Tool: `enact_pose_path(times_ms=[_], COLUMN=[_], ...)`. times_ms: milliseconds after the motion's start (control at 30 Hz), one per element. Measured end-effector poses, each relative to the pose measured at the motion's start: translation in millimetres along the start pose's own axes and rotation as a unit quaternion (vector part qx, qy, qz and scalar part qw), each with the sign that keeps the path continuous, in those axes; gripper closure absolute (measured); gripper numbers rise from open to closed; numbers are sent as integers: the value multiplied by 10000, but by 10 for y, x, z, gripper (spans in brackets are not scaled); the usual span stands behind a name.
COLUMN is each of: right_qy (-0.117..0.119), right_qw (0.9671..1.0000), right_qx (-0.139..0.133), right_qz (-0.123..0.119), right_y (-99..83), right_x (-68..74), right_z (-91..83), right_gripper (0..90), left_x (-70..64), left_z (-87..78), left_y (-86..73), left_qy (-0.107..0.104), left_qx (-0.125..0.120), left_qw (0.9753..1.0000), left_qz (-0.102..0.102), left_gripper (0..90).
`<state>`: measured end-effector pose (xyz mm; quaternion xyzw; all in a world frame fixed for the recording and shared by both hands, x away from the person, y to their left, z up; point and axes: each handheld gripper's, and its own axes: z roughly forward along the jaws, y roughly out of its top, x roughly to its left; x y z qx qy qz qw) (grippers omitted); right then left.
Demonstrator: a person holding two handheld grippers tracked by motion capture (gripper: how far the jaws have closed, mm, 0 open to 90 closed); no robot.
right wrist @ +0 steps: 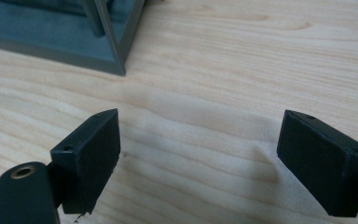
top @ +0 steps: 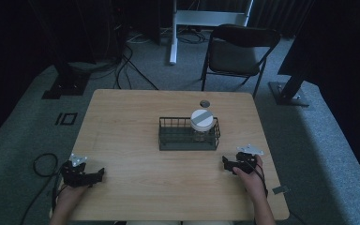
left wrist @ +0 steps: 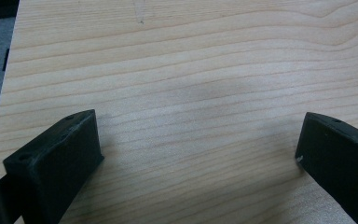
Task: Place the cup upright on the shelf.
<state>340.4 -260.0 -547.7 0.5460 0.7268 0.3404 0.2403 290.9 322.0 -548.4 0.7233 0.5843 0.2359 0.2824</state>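
We start at the jar (top: 202, 123) with its white lid crossed by a grey band: it stands upright inside the dark wire basket (top: 168, 139), at the basket's right end, near the middle of the wooden table (top: 122, 112). Whether the jar holds anything we cannot tell in this dim light. Nothing touches it, so we judge the work on it has not begun; the reach, the grasp and whatever follows all remain.

At about 4 o'clock from the basket our right gripper (top: 227, 163) rests low over the table, jaws spread wide with nothing between them; the right gripper view has the basket's corner (right wrist: 116, 63) just ahead at 11 o'clock. At about 8 o'clock, well apart, our left gripper (top: 99, 173) sits near the table's edge, likewise released and empty over bare wood (left wrist: 196, 93)
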Motion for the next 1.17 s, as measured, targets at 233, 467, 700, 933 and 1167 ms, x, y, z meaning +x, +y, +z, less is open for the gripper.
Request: enact_pose_path(times_ms=[233,467,700,933,1167], right_qy=[231,303,354,346,342], right_qw=[9993,9986,9982,9983,9983], right_qx=[181,246,244,252,254], right_qz=[-218,-370,-408,-405,-403], right_y=[-43,-58,-66,-63,-62], right_x=[-38,-51,-65,-64,-63], right_z=[-5,-16,-23,-19,-19], right_gripper=[131,123,122,118,119], left_x=[0,0,0,0,0], left_z=[0,0,0,0,0], left_y=[0,0,0,0,0], left_qy=[0,0,0,1,0], left_qx=[-1,0,0,0,0], left_qw=[10000,10000,10000,10000,10000], left_qz=[-1,1,1,0,1], left_gripper=[1,1,1,1,1])
